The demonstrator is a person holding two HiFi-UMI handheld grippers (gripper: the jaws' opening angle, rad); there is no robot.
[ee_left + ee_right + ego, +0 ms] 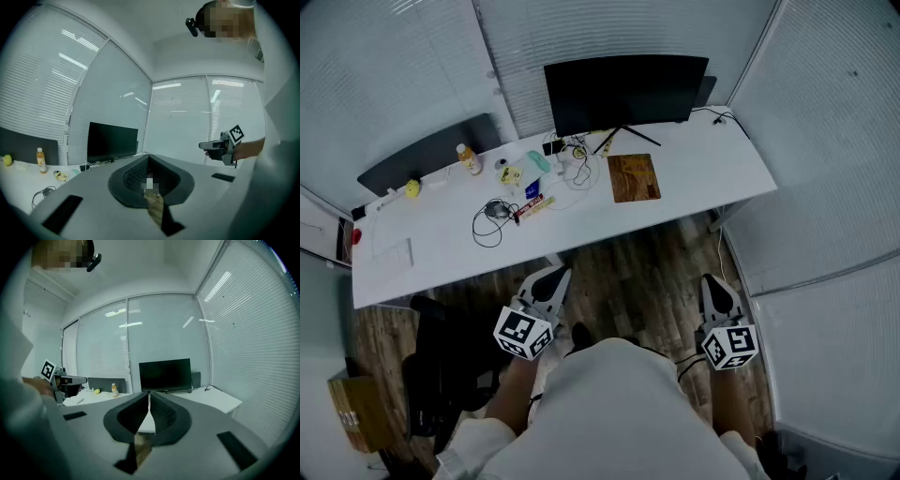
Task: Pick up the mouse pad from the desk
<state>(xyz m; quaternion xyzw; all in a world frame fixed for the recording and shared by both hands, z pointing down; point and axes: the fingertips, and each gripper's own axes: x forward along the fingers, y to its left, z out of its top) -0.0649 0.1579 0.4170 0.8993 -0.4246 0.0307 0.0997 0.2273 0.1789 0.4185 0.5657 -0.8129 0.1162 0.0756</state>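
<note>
The white rectangular desk (703,178) carries the black flat monitor (623,92) at its back. The brown rectangular mouse pad (634,177) lies flat just before the monitor's foot. Left of the pad lie a coiled black cable (492,220), a small orange bottle (469,159) and, farther left, a yellow ball (412,188). The left gripper (551,278) and the right gripper (715,286) are before the desk's front edge, well apart from the pad.

Left gripper (149,156): fingers are sitting closed together, gripping nothing.
Monitor (112,141): is standing dark at the far edge of the tabletop (18,180).
Bottle (41,160): is standing upright, left of the monitor.
Right gripper (202,146): is hovering at right, before the blinds.
</note>
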